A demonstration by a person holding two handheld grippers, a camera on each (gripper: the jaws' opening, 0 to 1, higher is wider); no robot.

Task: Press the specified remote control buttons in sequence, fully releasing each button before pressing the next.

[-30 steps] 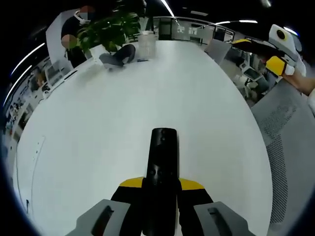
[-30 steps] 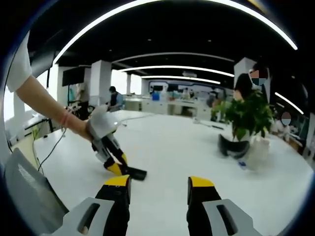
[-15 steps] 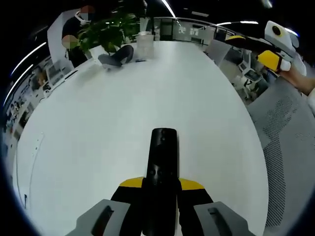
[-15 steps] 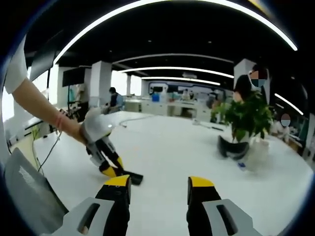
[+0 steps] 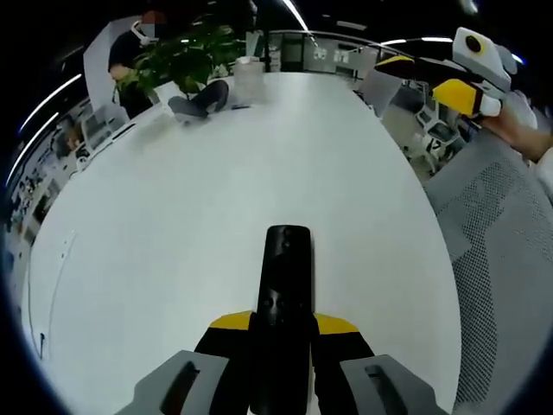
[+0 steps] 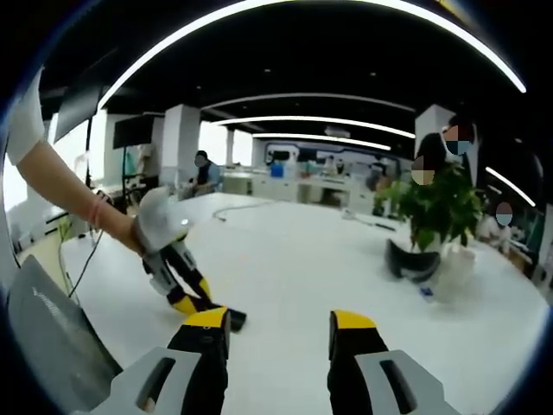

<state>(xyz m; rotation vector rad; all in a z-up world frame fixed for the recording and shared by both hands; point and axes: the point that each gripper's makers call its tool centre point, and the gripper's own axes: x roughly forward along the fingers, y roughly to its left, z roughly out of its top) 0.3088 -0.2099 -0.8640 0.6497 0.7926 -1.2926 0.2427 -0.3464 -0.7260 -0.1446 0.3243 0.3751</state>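
Left gripper view has the left gripper (image 5: 281, 333) at 6 o'clock, its jaws clamped on a black remote control (image 5: 285, 294). The remote points toward 12 o'clock over the white table (image 5: 216, 181). The right gripper (image 5: 458, 86) is up at 2 o'clock, off past the table edge, above a grey mesh chair (image 5: 501, 251). A green plant (image 5: 186, 52) sits at 11 o'clock. In the right gripper view, the right gripper's jaws stand apart with nothing between them. The left gripper and remote are at 9 o'clock, low on the table.
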